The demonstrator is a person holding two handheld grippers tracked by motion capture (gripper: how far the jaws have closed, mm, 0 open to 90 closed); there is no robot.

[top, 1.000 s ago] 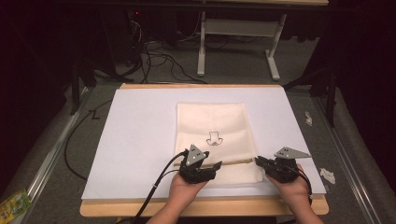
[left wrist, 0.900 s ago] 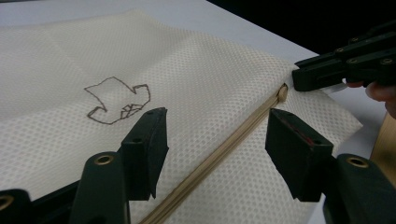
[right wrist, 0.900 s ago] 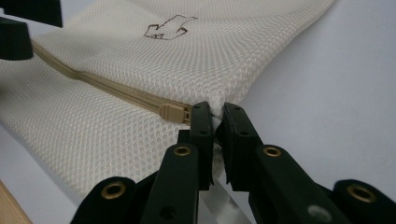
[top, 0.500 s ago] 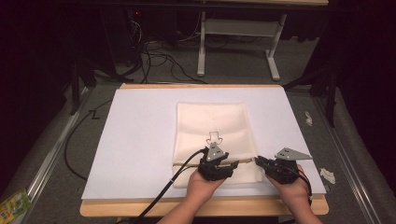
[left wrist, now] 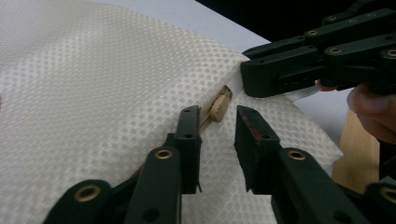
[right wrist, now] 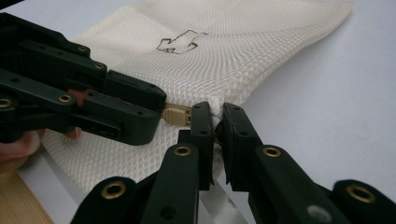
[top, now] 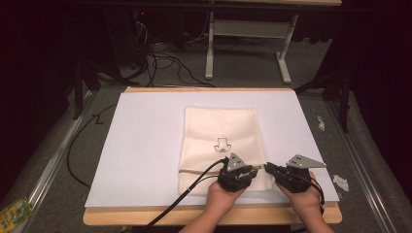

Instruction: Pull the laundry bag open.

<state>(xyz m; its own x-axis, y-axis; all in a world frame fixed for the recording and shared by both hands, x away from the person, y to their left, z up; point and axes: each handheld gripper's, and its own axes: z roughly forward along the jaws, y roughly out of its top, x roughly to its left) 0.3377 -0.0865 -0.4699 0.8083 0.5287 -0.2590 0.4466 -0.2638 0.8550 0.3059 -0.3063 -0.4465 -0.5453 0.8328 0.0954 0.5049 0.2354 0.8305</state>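
Observation:
A cream mesh bag with a small black drawing lies flat on the white sheet. A zipper runs across its near end, with a tan pull close to the bag's right edge. My left gripper is open, its fingertips resting on the mesh just short of the pull, nothing between them. My right gripper is shut on a pinch of the bag's right edge, right beside the pull. In the high view the left gripper and right gripper nearly meet tip to tip.
The wooden table's front edge runs just under both hands. A black cable trails from the left gripper off the front. White paper scraps lie right of the sheet. Dark floor, cables and a desk frame lie beyond.
My left gripper has slid to the right along the zipper line, from the bag's middle to beside the right gripper. The right gripper has kept its place.

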